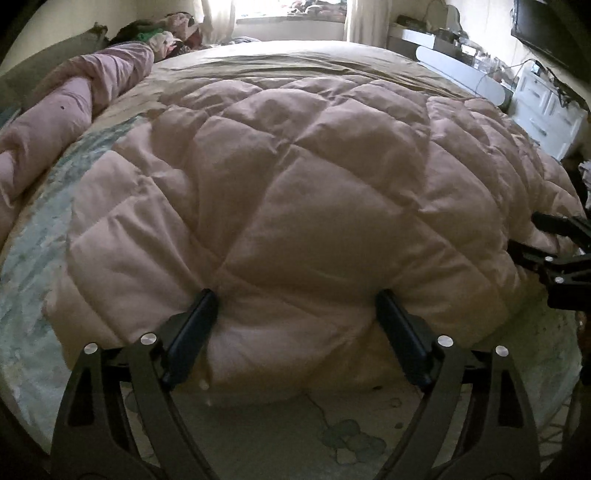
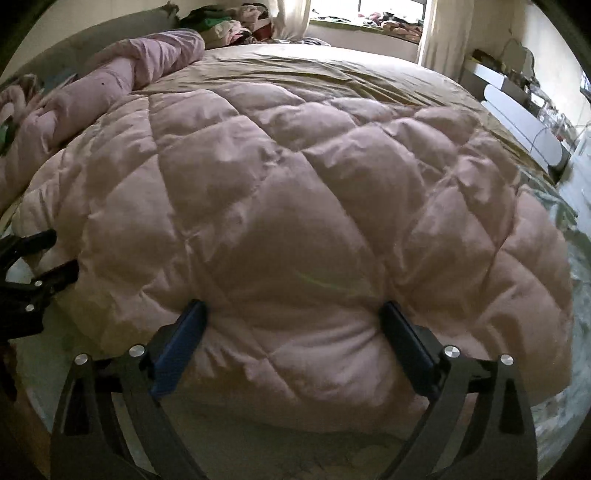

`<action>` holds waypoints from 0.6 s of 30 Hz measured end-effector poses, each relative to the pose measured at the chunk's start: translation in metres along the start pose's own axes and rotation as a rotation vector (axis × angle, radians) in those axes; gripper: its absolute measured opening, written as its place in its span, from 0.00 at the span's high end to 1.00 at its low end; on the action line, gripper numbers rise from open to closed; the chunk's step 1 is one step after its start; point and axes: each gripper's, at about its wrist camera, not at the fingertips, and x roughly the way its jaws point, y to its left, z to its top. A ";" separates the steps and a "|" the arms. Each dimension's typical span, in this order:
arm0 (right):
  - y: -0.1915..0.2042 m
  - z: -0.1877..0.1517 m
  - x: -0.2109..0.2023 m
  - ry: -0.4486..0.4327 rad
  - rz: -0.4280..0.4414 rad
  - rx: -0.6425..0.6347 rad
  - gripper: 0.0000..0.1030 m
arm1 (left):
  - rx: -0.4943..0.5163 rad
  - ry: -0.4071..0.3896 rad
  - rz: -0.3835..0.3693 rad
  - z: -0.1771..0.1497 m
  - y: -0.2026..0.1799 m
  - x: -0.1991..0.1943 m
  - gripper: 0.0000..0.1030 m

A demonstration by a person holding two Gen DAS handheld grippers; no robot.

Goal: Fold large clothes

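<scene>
A large pale pink quilted comforter [image 1: 295, 192] [image 2: 295, 206] lies puffed up across the bed, its thick near edge facing both cameras. My left gripper [image 1: 295, 300] stands open wide at that edge, and the padded fold bulges between its fingers [image 1: 201, 321] without being pinched. My right gripper [image 2: 293, 309] is open just as wide farther right along the same edge, with the fold between its fingers [image 2: 184, 332]. Each gripper shows in the other's view: the right gripper [image 1: 546, 251] at the right border, the left gripper [image 2: 37, 258] at the left border.
A rolled pink blanket [image 1: 55, 122] [image 2: 110, 85] lies along the bed's left side. Olive sheet [image 1: 295, 59] covers the far half, patterned sheet [image 1: 33, 258] the near edge. Clothes pile [image 1: 162, 33] sits by the window. White drawers [image 1: 546, 110] stand right of the bed.
</scene>
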 end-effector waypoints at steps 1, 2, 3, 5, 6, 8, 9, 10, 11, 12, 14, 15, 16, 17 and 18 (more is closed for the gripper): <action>0.000 0.000 0.002 -0.001 -0.003 0.001 0.07 | -0.002 0.004 -0.003 0.001 0.001 0.002 0.20; -0.001 0.001 0.004 -0.004 -0.005 0.003 0.07 | -0.003 0.007 -0.005 0.002 0.002 0.005 0.20; -0.002 0.002 0.007 -0.005 -0.003 0.005 0.07 | -0.006 0.007 -0.008 0.003 0.003 0.007 0.20; -0.002 0.002 0.014 -0.007 -0.002 0.011 0.06 | -0.007 0.007 -0.012 0.004 0.003 0.008 0.20; 0.000 0.003 0.015 -0.011 -0.008 0.011 0.06 | -0.009 0.006 -0.015 0.004 0.003 0.010 0.20; 0.003 0.002 0.014 -0.015 -0.021 0.008 0.06 | -0.013 0.008 -0.016 0.004 0.002 0.009 0.20; 0.006 0.002 0.014 -0.016 -0.019 0.007 0.06 | -0.014 0.009 -0.017 0.005 0.001 0.007 0.20; 0.003 0.003 0.013 -0.019 -0.005 0.014 0.06 | -0.016 0.010 -0.018 0.005 0.001 0.006 0.20; 0.001 0.001 0.010 -0.025 0.005 0.021 0.06 | -0.019 0.009 -0.020 0.005 0.001 0.004 0.20; 0.001 -0.003 0.004 -0.036 0.015 0.028 0.06 | -0.022 0.007 -0.022 0.005 0.000 0.001 0.20; -0.003 -0.004 -0.007 -0.060 0.034 0.041 0.06 | -0.032 0.005 -0.026 0.006 0.001 -0.002 0.20; -0.005 -0.005 -0.012 -0.071 0.043 0.049 0.06 | -0.033 0.005 -0.025 0.007 0.001 -0.003 0.20; -0.008 -0.007 -0.019 -0.093 0.056 0.068 0.05 | -0.035 0.001 -0.024 0.007 0.001 -0.005 0.20; -0.011 -0.007 -0.025 -0.108 0.063 0.083 0.04 | -0.035 0.000 -0.023 0.006 0.000 -0.006 0.20; -0.014 -0.009 -0.030 -0.124 0.069 0.100 0.04 | -0.038 0.000 -0.023 0.006 0.000 -0.008 0.20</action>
